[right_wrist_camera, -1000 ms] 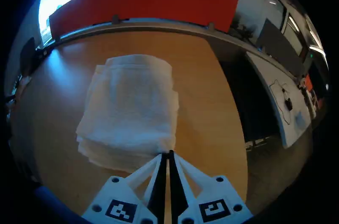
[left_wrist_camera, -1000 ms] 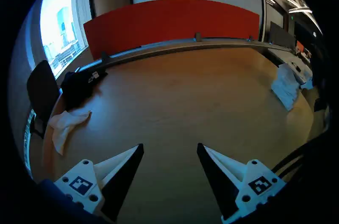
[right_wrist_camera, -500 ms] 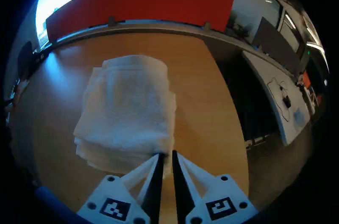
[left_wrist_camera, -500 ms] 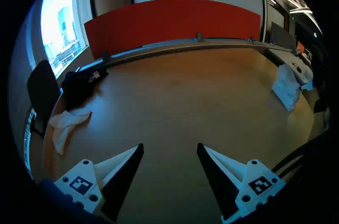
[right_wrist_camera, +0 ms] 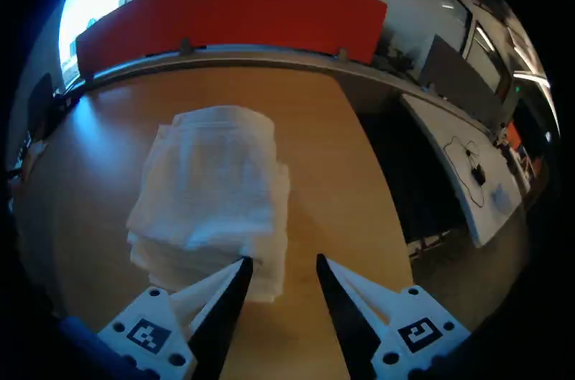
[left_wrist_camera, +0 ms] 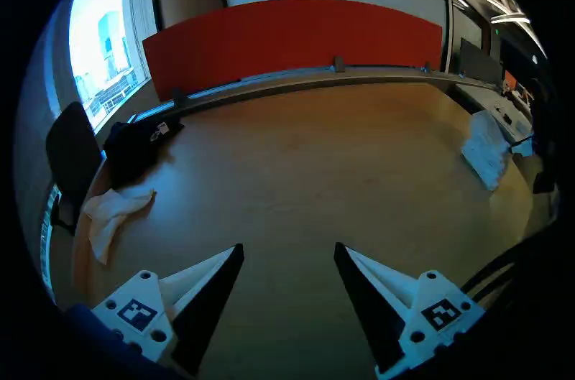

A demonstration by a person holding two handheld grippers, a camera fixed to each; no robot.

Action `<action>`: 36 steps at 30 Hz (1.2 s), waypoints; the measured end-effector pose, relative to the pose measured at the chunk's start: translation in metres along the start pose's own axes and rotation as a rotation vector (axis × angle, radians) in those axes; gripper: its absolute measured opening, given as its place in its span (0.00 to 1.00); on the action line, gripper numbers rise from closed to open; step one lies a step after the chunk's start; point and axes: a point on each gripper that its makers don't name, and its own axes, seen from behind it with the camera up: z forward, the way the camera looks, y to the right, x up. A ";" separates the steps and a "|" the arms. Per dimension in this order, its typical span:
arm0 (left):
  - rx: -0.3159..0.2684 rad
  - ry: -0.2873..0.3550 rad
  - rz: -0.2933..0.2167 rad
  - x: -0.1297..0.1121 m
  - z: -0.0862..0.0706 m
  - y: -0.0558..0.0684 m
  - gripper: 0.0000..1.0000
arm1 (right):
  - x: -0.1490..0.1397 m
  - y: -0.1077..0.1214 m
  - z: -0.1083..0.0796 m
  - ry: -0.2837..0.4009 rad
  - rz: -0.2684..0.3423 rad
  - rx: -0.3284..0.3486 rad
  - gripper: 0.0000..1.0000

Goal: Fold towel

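- In the left gripper view, a bright window [left_wrist_camera: 104, 49] is at the far left, with a dark chair [left_wrist_camera: 72, 154] below it.
- A crumpled white cloth [left_wrist_camera: 111, 211] lies at the left edge of the wooden table [left_wrist_camera: 309, 157], close to a black bag [left_wrist_camera: 136, 146].
- The left gripper [left_wrist_camera: 287, 249] is spread wide and holds nothing, with bare wood under it.
- A long red panel [left_wrist_camera: 295, 39] stands behind the table.
- Far to the right, the towel [left_wrist_camera: 487, 150] sits near the table's edge.
- In the right gripper view, the towel [right_wrist_camera: 212, 186] is a thick, white, folded stack, a bit left of the middle.
- The right gripper [right_wrist_camera: 284, 259] is let go, with its fingers apart. One tip is at the towel's near corner and the other is over bare wood.
- Past the table's right edge stands a white desk [right_wrist_camera: 467, 172].
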 end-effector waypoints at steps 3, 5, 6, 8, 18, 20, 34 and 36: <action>-0.001 0.002 0.000 0.001 0.000 0.000 0.94 | 0.000 0.002 -0.003 0.002 -0.001 -0.007 0.80; -0.001 0.002 0.000 0.001 0.000 -0.001 0.94 | 0.000 0.004 -0.006 0.002 -0.004 -0.014 0.81; -0.001 0.003 0.001 0.001 0.000 -0.001 0.94 | -0.001 0.005 -0.007 0.002 -0.005 -0.018 0.81; 0.000 0.003 0.001 0.001 0.000 -0.001 0.94 | -0.002 0.008 -0.009 -0.001 -0.005 -0.030 0.81; -0.001 0.011 0.002 0.004 -0.001 -0.003 0.94 | 0.003 0.012 -0.017 0.024 0.015 -0.049 0.83; -0.001 0.013 0.002 0.004 -0.001 -0.003 0.94 | 0.006 0.009 -0.019 0.036 0.017 -0.044 0.85; 0.002 0.037 -0.015 0.009 -0.005 -0.006 0.94 | 0.047 -0.016 -0.036 0.177 0.030 -0.021 0.86; 0.003 0.044 -0.021 0.011 -0.005 -0.007 0.94 | 0.055 -0.019 -0.040 0.208 0.036 -0.023 0.86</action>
